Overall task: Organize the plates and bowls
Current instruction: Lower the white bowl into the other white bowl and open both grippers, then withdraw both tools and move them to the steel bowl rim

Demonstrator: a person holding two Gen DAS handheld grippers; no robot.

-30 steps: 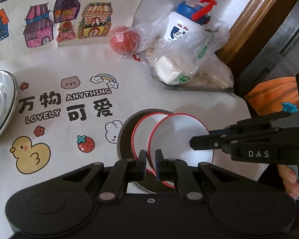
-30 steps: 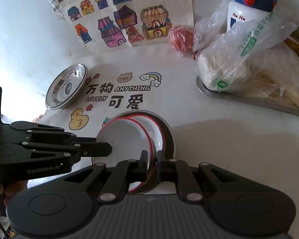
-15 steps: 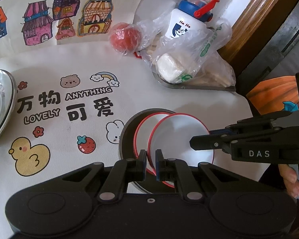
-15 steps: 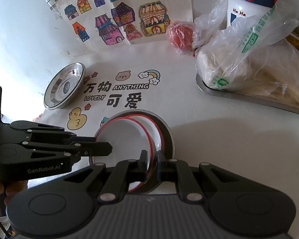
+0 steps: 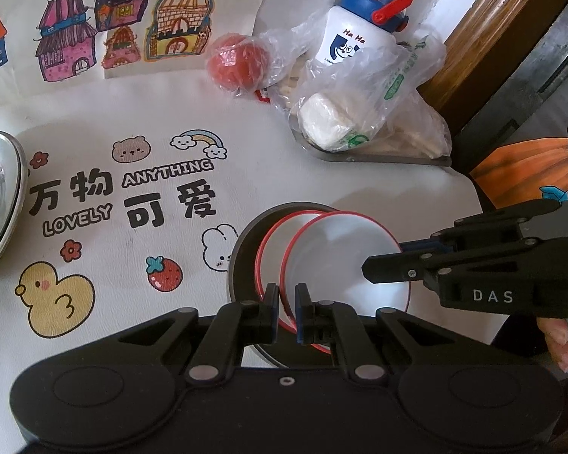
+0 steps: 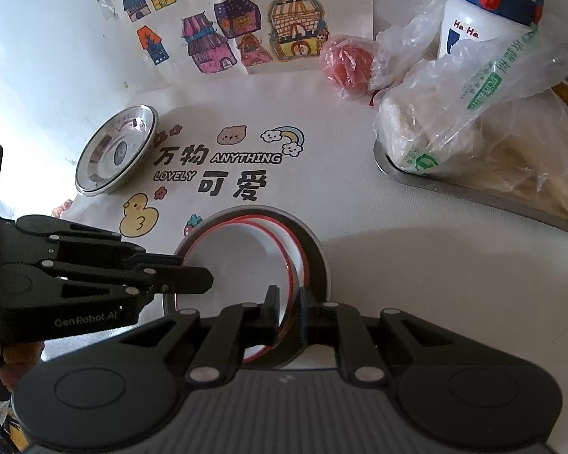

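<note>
A white plate with a red rim point(image 5: 340, 257) lies tilted on a second red-rimmed plate point(image 5: 272, 242), which sits in a steel dish point(image 5: 242, 261). My left gripper point(image 5: 286, 302) is shut on the top plate's near rim. In the right wrist view the same plate point(image 6: 238, 261) overlaps the lower plate point(image 6: 297, 242) and the steel dish point(image 6: 320, 261). My right gripper point(image 6: 287, 310) straddles its rim; its jaws are opening, with the rim still between them. Each gripper shows in the other's view: the right one point(image 5: 375, 268), the left one point(image 6: 204, 280).
A shiny steel bowl point(image 6: 113, 155) sits at the left on the printed cloth point(image 6: 246, 159). At the back right, a metal tray point(image 6: 473, 196) holds plastic bags, beside a wrapped red fruit point(image 6: 346, 62) and a white bottle point(image 6: 473, 26). The table edge lies on the right.
The right gripper's fingers stand slightly wider apart around the plate rim. Both hands and the plates have hardly moved.
</note>
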